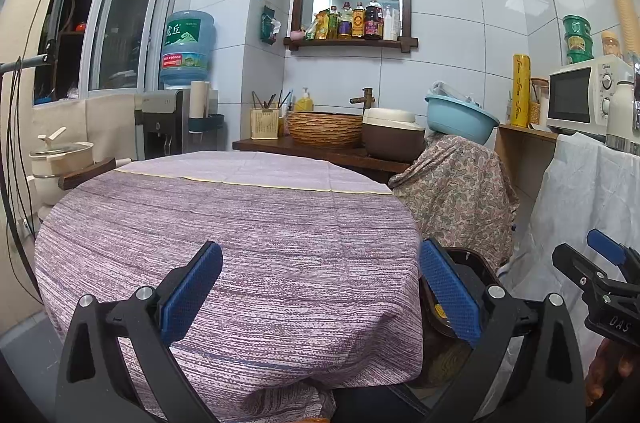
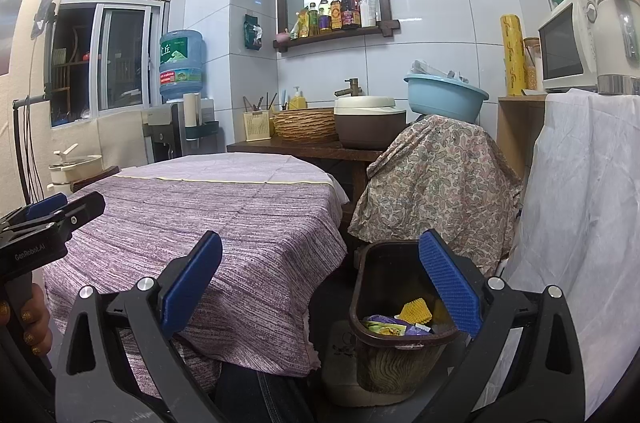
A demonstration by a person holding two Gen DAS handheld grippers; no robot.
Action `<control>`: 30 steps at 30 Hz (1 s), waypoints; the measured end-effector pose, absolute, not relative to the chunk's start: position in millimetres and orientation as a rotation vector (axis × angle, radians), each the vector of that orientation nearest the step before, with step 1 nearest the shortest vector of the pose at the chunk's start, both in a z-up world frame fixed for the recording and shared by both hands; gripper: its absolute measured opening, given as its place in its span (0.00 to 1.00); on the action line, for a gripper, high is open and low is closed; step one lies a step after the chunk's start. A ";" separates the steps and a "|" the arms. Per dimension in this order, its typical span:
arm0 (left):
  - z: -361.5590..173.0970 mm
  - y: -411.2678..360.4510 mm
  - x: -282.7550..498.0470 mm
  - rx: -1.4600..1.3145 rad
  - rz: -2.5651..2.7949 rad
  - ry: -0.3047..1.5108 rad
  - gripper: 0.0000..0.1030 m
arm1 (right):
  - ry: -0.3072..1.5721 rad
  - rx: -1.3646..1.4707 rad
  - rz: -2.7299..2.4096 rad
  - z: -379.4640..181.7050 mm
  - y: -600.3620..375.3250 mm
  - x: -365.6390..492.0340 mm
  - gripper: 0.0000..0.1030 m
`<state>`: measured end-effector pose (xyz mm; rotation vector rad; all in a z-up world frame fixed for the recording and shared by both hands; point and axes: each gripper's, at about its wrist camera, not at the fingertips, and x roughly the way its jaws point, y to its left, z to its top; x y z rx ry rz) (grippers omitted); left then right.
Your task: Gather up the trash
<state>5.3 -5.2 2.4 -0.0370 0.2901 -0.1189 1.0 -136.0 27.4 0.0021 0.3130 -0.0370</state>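
Observation:
A dark brown trash bin [image 2: 404,342] stands on the floor to the right of the round table, which is covered in purple cloth [image 2: 224,211]. Inside the bin lie a yellow foam net [image 2: 416,309] and purple and green wrappers [image 2: 386,328]. My right gripper [image 2: 320,283] is open and holds nothing; its right finger [image 2: 450,289] hangs over the bin's mouth. My left gripper [image 1: 320,287] is open over the table's near edge [image 1: 240,223] and also holds nothing. No loose trash shows on the cloth. The bin [image 1: 476,265] peeks out behind the left gripper's right finger.
A paisley-covered object [image 2: 432,183] topped by a blue basin [image 2: 444,99] stands behind the bin. A white cloth [image 2: 580,223] hangs at the right under a microwave [image 2: 568,43]. A counter [image 2: 288,145] with a basket and cooker lies behind the table. A water dispenser [image 2: 176,119] stands at left.

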 end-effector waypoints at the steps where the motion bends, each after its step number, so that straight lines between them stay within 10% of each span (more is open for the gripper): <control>1: 2.4 -5.2 5.5 -0.037 -0.119 0.291 0.95 | 0.313 0.002 -0.038 27.2 -134.9 1.0 0.94; 30: -0.3 -8.6 5.7 -0.041 -0.114 0.296 0.95 | 0.315 0.004 -0.039 26.8 -134.5 1.4 0.94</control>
